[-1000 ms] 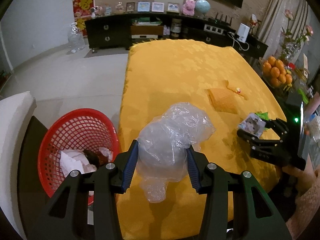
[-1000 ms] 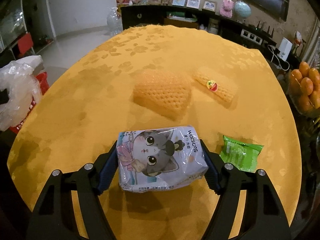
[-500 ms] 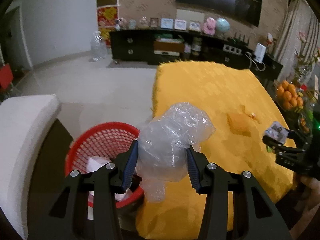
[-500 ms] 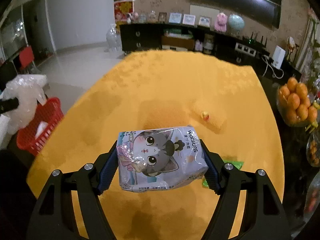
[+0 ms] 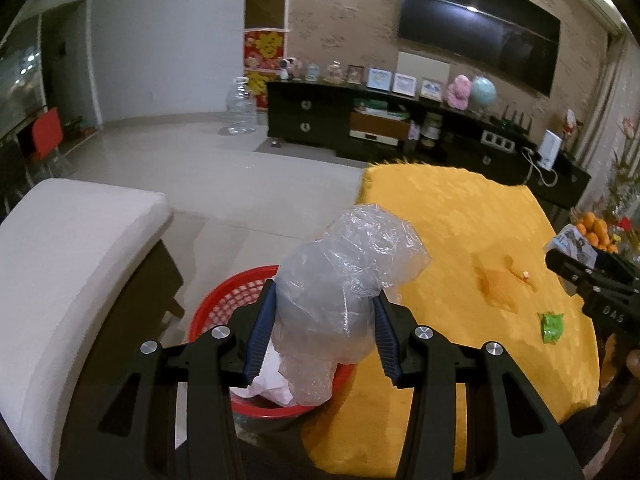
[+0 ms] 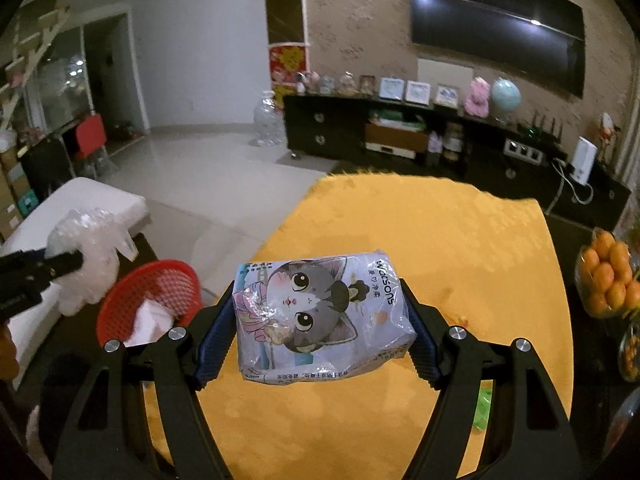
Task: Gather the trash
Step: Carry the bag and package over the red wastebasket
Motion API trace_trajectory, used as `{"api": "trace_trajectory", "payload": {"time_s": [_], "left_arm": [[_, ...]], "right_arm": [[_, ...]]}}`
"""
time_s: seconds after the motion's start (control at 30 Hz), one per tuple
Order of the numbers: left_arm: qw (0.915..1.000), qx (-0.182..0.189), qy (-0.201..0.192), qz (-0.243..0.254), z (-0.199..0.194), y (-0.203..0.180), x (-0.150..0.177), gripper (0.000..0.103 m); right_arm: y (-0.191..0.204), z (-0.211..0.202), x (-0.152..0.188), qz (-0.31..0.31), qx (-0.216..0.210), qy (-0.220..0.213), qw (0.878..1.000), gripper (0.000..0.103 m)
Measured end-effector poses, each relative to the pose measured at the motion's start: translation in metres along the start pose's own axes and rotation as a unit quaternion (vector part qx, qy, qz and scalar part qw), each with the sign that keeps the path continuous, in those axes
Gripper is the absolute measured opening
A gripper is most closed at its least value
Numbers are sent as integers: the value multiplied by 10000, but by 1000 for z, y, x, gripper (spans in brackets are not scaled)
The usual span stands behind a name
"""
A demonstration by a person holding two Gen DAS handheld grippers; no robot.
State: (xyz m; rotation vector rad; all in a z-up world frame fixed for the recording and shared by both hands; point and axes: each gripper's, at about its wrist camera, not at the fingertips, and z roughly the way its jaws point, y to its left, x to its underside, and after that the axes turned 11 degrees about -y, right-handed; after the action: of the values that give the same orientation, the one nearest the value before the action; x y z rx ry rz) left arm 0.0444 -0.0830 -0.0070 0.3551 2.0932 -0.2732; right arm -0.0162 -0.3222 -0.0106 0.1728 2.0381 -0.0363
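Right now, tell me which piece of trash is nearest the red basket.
The crumpled clear plastic bag in the left gripper, hanging just over the red basket; the cat-print tissue pack and green wrapper are farther off.

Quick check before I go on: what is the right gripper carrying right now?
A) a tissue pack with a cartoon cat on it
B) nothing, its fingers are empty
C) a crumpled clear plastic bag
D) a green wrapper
A: in the right wrist view the right gripper has its fingers pressed on both sides of the cat-print tissue pack, lifted above the yellow tablecloth; the clear plastic bag is in the left gripper.
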Motion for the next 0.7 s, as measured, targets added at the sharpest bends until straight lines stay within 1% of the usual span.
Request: {"api": "trace_trajectory", "payload": {"time_s": [0.17, 0.33, 0.47, 0.7], "left_arm": [[9997, -185, -60, -135, -10, 17, -4, 44], [9990, -351, -75, -283, -14, 32, -6, 44], [9984, -428, -66, -375, -16, 41, -6, 44], [9974, -524, -38, -501, -16, 56, -4, 44]], "right_arm": [[25, -1, -16, -79, -245, -111, 9996, 71], [48, 2, -25, -179, -470, -143, 9986, 71], [68, 6, -31, -248, -699, -126, 9972, 71], [94, 11, -37, -394, -977, -89, 9944, 71]]}}
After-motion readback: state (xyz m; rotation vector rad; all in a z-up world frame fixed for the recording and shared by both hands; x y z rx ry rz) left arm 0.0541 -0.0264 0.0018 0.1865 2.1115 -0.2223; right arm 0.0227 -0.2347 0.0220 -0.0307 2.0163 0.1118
